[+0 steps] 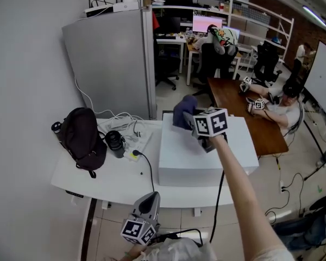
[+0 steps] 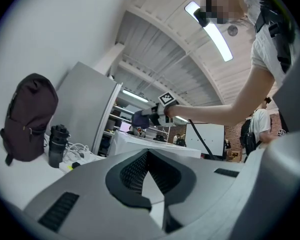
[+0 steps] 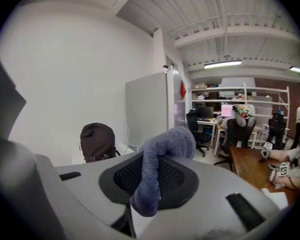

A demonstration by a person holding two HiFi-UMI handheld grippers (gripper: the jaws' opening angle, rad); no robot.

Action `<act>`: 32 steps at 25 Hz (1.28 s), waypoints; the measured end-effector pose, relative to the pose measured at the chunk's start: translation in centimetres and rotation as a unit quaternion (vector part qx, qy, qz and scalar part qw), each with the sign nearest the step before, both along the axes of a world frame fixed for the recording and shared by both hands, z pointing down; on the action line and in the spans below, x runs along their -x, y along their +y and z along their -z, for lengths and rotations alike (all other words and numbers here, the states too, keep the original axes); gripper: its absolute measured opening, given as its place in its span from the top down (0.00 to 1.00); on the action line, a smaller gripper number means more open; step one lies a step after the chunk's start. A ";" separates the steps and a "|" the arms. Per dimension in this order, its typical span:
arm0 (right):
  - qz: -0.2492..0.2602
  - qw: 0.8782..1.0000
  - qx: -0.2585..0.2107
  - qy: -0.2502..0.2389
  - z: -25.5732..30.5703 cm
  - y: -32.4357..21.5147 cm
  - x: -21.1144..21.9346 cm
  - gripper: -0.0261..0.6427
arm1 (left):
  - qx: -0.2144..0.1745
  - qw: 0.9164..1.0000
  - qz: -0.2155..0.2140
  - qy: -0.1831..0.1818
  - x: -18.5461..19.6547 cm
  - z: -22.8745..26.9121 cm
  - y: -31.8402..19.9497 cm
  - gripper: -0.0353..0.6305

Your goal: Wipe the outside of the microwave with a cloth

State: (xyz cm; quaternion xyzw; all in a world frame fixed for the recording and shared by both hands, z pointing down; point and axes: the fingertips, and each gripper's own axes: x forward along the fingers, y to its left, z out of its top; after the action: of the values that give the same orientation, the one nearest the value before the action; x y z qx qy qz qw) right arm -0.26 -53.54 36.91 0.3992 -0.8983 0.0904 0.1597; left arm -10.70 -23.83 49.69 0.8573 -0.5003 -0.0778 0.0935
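Note:
The microwave (image 1: 206, 156) is a plain white box on the white table (image 1: 108, 178); the left gripper view shows it (image 2: 150, 144) from low down. My right gripper (image 1: 190, 122) hovers over its back left top corner, shut on a dark blue cloth (image 1: 183, 111). In the right gripper view the cloth (image 3: 157, 169) stands up between the jaws and folds over them. My left gripper (image 1: 148, 203) hangs below the table's front edge with its jaws together and nothing in them. From there the cloth (image 2: 140, 119) and right gripper (image 2: 157, 115) show far off.
A black backpack (image 1: 82, 137) and a black flask (image 1: 116, 143) stand left of the microwave, beside a power strip with cables (image 1: 136, 140). A tall grey cabinet (image 1: 111, 64) rises behind the table. A person sits at a brown table (image 1: 244, 113) to the right.

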 end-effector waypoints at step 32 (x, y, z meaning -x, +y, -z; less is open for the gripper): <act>-0.268 0.956 0.060 0.102 -6.9 2.8 -33.8 0.84 | 0.017 1.000 -0.010 -0.006 -1.7 -0.8 0.6 0.97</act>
State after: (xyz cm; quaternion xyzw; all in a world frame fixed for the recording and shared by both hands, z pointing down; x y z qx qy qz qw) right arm 33.50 -50.71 43.82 0.6223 -0.7299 0.1428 0.2441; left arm -9.02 -23.21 50.44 0.8610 -0.4935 -0.0634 0.1056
